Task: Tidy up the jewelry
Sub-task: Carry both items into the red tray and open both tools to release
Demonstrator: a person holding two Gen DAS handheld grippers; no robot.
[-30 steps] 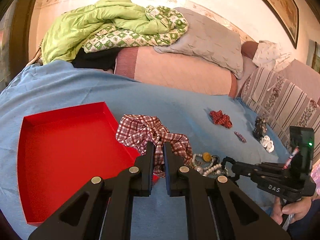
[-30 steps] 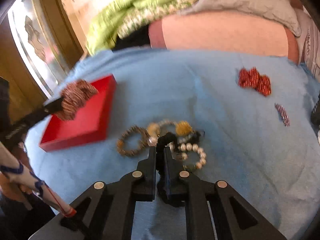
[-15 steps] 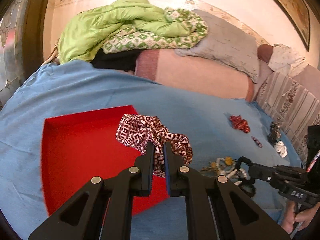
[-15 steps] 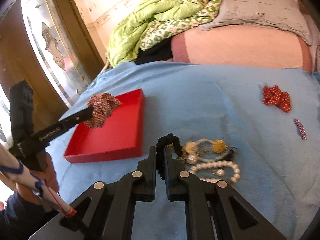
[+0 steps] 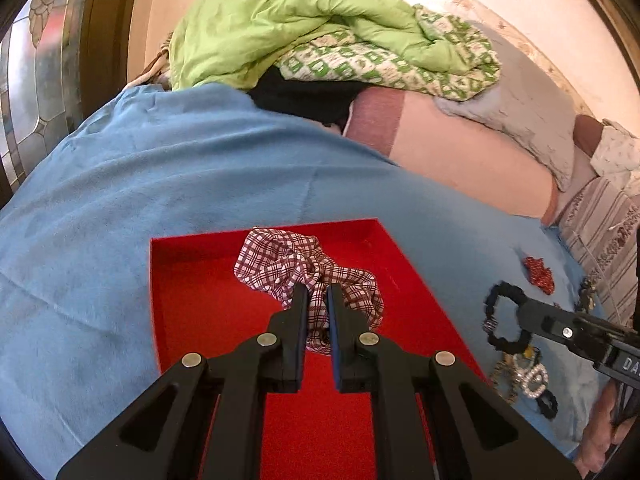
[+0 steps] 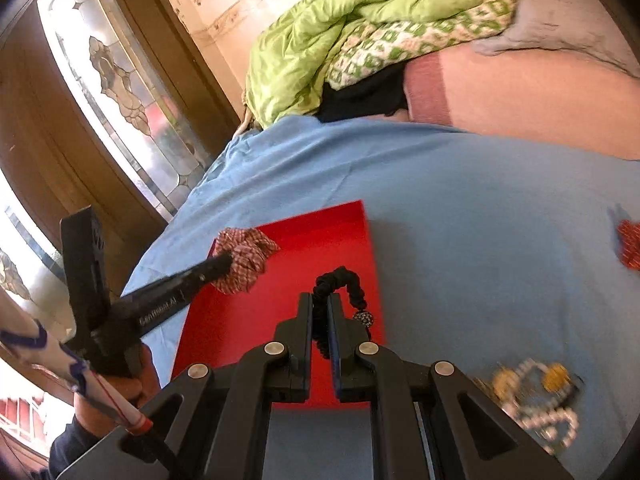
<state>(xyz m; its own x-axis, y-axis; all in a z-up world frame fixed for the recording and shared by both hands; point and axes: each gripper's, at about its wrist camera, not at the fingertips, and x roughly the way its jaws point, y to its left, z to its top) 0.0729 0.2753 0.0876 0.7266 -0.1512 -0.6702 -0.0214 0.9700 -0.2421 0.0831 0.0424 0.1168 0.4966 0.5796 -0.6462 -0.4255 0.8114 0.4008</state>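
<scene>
Two grippers are clamped: left gripper (image 5: 317, 295) pinches a checked scrunchie (image 5: 304, 266) over the red tray (image 5: 200, 280), right gripper (image 6: 320, 304) grips a black beaded bracelet (image 6: 344, 284) looping toward one o'clock; bead pile (image 6: 532, 396) at four

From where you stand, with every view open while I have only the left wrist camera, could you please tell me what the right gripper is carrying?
Observer: The right gripper is shut on a black beaded bracelet, with a sparkly bead hanging beside the right finger.
Operator: Is it over the red tray yet?
Observer: Yes, in the right wrist view it hangs in front of the red tray, near its right edge.
Operator: And my checked scrunchie?
Observer: The left gripper holds the checked scrunchie by the tray's far left corner.
</scene>
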